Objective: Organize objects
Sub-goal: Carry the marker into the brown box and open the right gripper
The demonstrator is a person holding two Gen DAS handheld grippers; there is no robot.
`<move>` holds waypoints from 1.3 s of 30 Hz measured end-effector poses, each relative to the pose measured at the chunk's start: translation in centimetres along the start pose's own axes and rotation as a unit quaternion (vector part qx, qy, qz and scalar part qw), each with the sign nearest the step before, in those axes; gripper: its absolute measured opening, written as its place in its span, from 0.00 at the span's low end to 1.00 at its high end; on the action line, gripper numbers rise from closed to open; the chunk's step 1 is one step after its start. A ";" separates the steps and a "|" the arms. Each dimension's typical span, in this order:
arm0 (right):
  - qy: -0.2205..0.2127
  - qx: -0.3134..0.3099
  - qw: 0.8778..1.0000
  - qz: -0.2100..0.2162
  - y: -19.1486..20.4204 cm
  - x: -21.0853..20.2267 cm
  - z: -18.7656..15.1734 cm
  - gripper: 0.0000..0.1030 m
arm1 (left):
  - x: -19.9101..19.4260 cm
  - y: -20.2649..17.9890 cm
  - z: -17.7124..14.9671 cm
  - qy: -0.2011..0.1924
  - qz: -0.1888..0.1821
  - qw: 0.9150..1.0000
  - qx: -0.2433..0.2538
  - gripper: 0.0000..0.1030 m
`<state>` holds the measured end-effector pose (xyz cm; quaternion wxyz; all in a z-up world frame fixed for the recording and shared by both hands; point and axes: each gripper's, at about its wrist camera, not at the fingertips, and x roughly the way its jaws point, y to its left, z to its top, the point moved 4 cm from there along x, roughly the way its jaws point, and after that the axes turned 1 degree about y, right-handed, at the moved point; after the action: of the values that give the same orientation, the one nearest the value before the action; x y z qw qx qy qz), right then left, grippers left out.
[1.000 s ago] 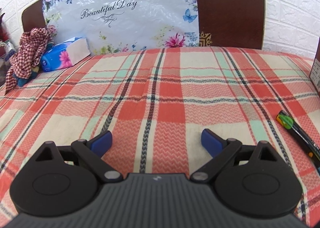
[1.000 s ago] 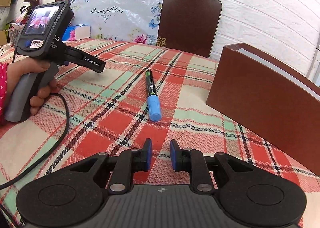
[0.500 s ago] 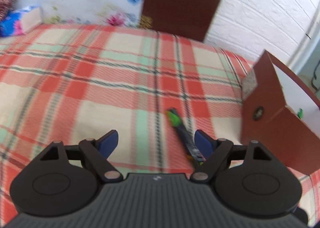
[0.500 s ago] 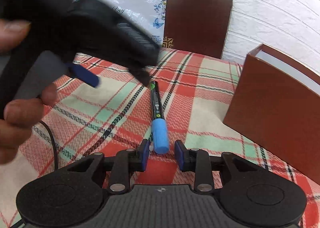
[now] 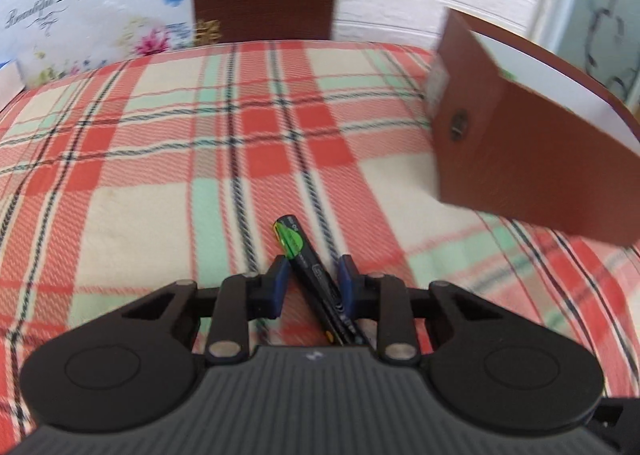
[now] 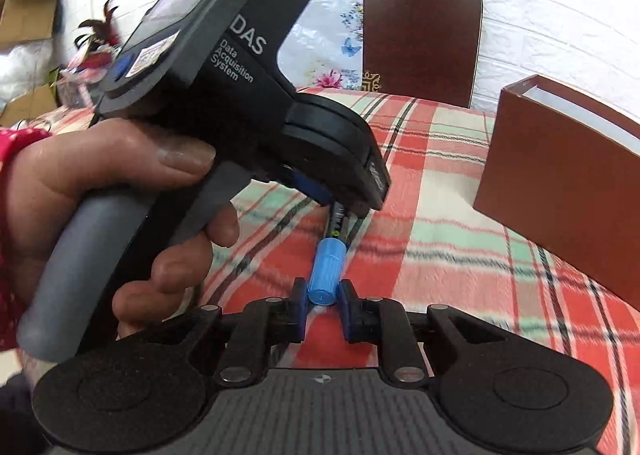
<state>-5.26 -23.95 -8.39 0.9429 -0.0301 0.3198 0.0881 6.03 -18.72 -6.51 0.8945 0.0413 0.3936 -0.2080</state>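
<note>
The marker (image 6: pixel 325 279) shows only its blue cap and a short run of black barrel in the right wrist view; the rest disappears at twelve o'clock beneath the left gripper (image 6: pixel 352 195), whose body covers much of that picture. In the left wrist view the marker's near end is hidden at six o'clock behind the gripper housing. The brown box (image 5: pixel 532 159) is motion-blurred, cut off at three o'clock, its contents not visible.

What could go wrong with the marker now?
The left gripper has just been closing on the marker, which sits slanted between its pads, so it may twist or slip out. The right gripper pinches only the blue cap; pulling apart could pop it off. Both grippers are crowded close together and might bump.
</note>
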 end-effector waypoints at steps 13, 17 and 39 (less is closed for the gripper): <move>0.008 -0.023 0.999 -0.026 0.3 -0.1 -0.2 0.45 | -1.0 -0.8 -1.3 0.008 -0.047 0.999 0.010 0.25; 0.009 -0.035 0.999 -0.009 1.0 -0.2 -0.3 0.23 | -1.2 -0.5 -1.0 0.012 -0.058 0.998 -0.005 0.23; -0.172 0.058 0.976 -0.123 -9.3 -7.0 4.9 0.22 | -8.1 -13.0 11.4 -0.120 -0.156 0.975 0.100 0.18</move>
<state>-6.05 -33.57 -0.23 0.9876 0.0015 0.1510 -0.0432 3.74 -30.49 8.33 0.8830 0.0433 0.2623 -0.3868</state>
